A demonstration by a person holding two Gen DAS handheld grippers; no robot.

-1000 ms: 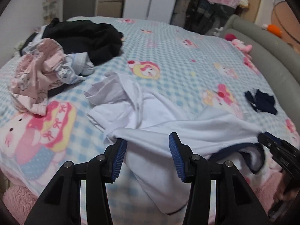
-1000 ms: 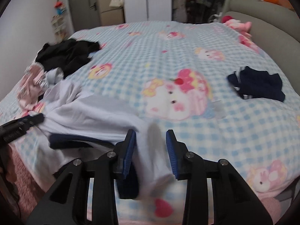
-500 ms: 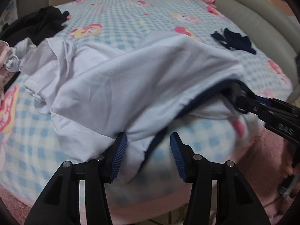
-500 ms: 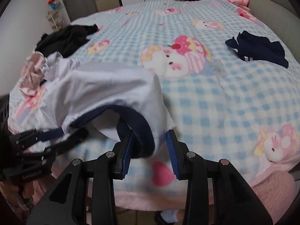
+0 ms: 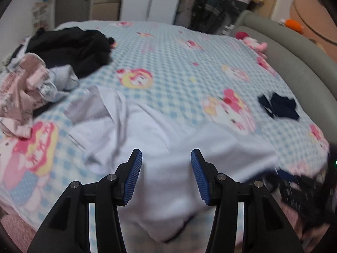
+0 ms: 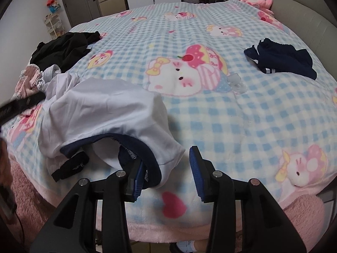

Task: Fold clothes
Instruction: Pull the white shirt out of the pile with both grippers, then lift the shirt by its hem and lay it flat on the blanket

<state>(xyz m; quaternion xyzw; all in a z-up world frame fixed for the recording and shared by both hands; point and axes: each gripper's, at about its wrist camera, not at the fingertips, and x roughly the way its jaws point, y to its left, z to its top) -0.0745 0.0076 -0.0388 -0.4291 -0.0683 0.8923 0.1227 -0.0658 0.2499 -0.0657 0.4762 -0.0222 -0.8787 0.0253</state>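
Note:
A white garment with a navy collar [image 6: 109, 113] lies crumpled at the near edge of the bed. Its hem [image 5: 168, 189] droops over that edge. My left gripper [image 5: 166, 175] stands open over the hem, with white cloth lying loose in the gap and neither pad pressing on it. My right gripper [image 6: 166, 175] hovers at the collar with its jaws opening. The navy collar band [image 6: 151, 162] rests against its left finger [image 6: 138, 179], and the right finger is free. Each gripper shows blurred at the other view's edge: the right gripper [image 5: 305, 191] and the left gripper [image 6: 19, 105].
A black clothes pile [image 5: 71, 46] and pink patterned clothes [image 5: 21, 92] lie at the left. A navy garment [image 6: 282, 59] lies at the right near the grey headboard [image 5: 299, 63]. A clear plastic clip [image 6: 236, 82] sits mid-bed and a pink plush toy [image 6: 257, 0] at the far right.
The left gripper swung back from the collar side to the garment's hem. The right gripper's jaws widened, and the navy collar that sat between them now lies only against the left finger.

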